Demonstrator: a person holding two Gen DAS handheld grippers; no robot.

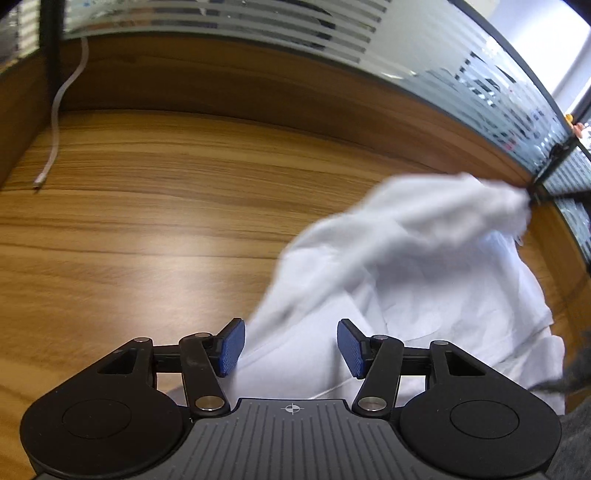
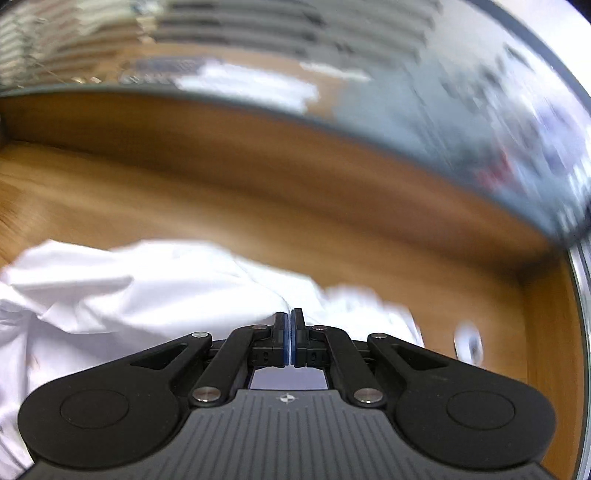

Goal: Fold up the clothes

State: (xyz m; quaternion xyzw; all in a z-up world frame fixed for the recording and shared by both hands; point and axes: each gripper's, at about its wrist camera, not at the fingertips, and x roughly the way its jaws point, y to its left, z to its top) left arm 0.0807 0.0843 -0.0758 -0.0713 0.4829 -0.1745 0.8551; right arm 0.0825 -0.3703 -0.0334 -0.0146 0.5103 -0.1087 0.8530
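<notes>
Wood-grain desk [image 1: 147, 221] is spreading out under us, and we are looking at a white garment [image 1: 424, 277] lying crumpled on its right part in the left wrist view, with a raised fold near the far right blurred as if in motion. We are holding our left gripper [image 1: 291, 347] just above the garment's near left edge, its blue pads [image 1: 232, 347] standing spread apart with nothing between them and white cloth showing below the gap. Our right gripper [image 2: 291, 339] is hovering with its jaws pressed together; white fabric is bunching right at the tips, but we cannot tell whether any cloth is actually caught between them, since the view is heavily blurred. Farther out, a white cable [image 1: 55, 122] is trailing across the far left of the desk, and a wooden back panel [image 1: 258, 85] is rising behind, topped by striped frosted glass [image 1: 240, 18].
</notes>
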